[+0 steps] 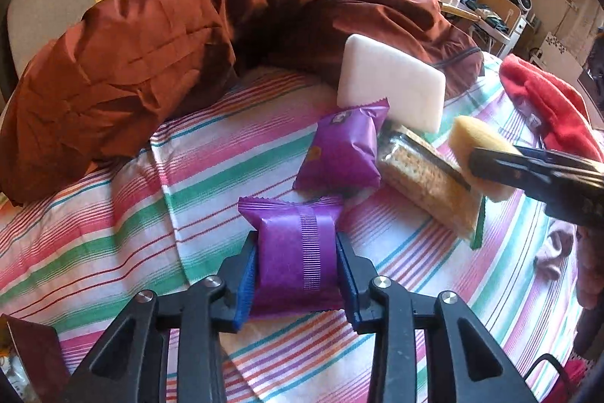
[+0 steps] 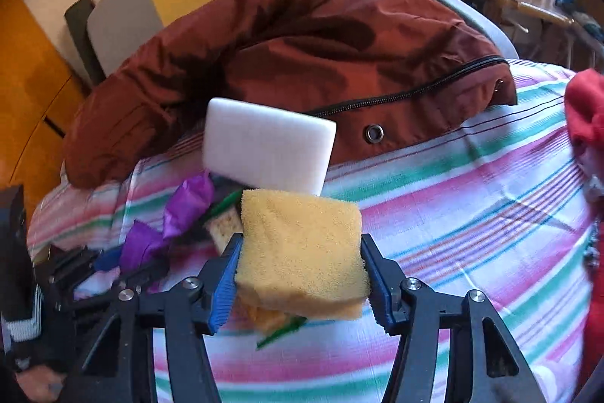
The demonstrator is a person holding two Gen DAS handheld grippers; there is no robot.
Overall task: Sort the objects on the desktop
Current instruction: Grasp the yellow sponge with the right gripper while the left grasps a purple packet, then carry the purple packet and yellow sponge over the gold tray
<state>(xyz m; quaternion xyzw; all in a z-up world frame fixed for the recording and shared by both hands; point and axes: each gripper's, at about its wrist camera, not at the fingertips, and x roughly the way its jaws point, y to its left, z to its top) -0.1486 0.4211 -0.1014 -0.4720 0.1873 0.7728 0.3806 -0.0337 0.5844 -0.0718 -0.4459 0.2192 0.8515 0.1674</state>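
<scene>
The left claw (image 1: pixel 296 267) is clamped on a purple snack packet (image 1: pixel 298 252) low over the striped cloth (image 1: pixel 113 244) on the desk. The right claw (image 2: pixel 302 274) grips a yellow sponge (image 2: pixel 302 252), lifted beside it. Still heaped together are a second purple packet (image 1: pixel 341 148), a cracker pack (image 1: pixel 426 180) and a white sponge (image 1: pixel 392 87). Sorting looks barely begun; no separate groups show yet.
</scene>
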